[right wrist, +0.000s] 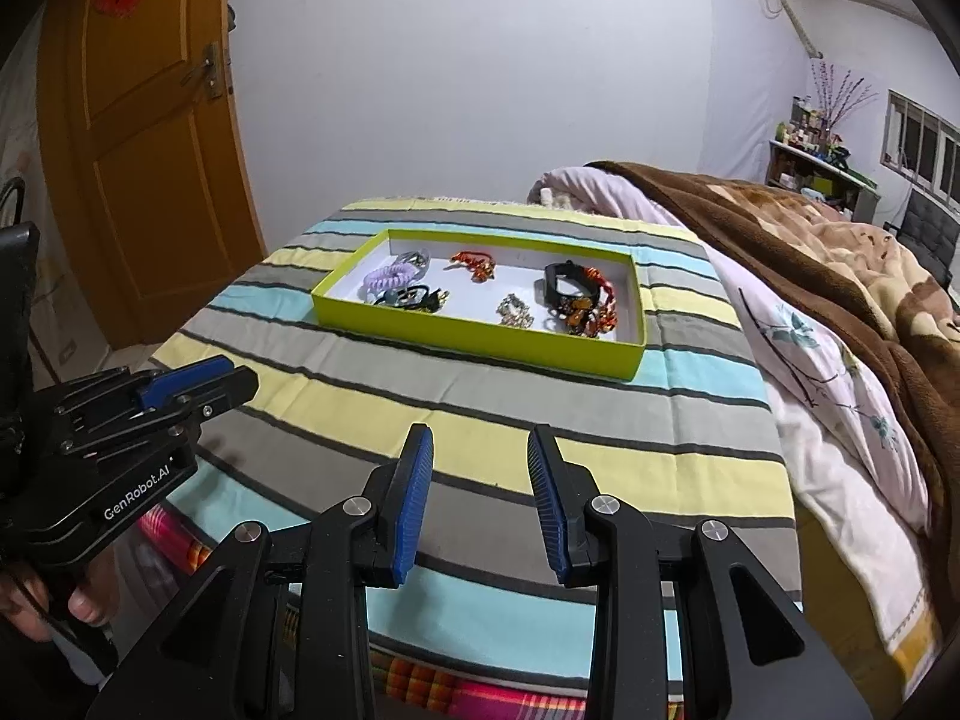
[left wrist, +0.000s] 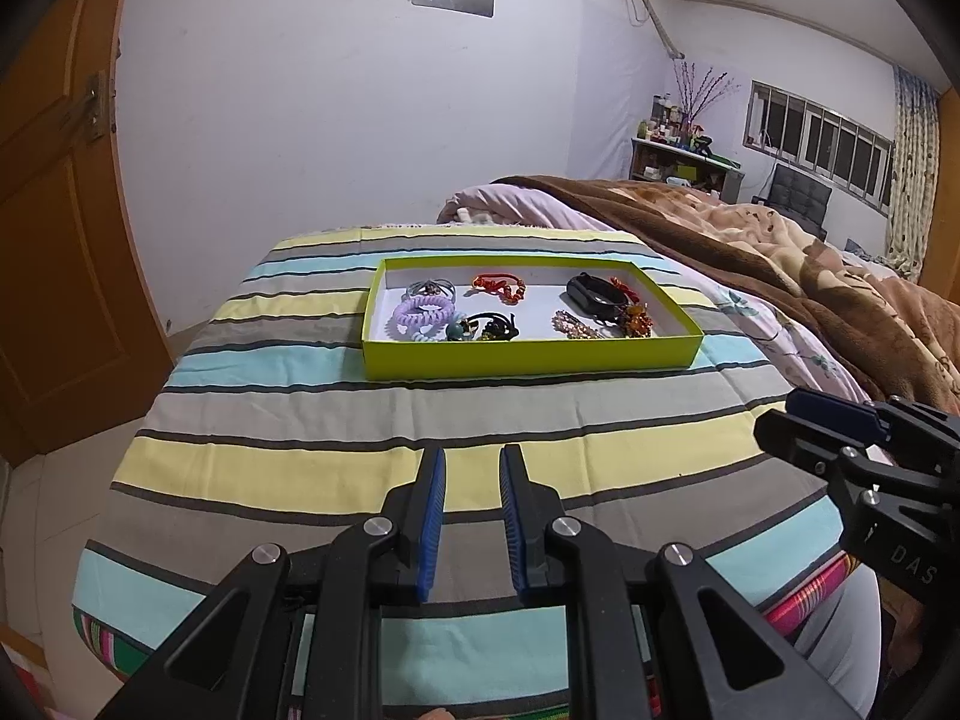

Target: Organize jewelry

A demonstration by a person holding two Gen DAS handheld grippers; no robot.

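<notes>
Striped bedcover (left wrist: 420,414) carries the green tray (left wrist: 528,357) of jewelry at mid-frame, both the left gripper (left wrist: 473,516) and right gripper (right wrist: 480,498) spread and empty, so grabbing the tangled bracelets (left wrist: 624,312) might drag neighbours out.

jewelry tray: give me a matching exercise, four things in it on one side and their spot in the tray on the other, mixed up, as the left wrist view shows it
Things:
1. purple coil hair tie
2. red braided bracelet
3. black band
4. beaded bracelet

Spots in the green tray:
A. far side, near the middle
B. near side, right half
C. left end
D. far side, right half

Pairs: 1-C, 2-A, 3-D, 4-B
</notes>
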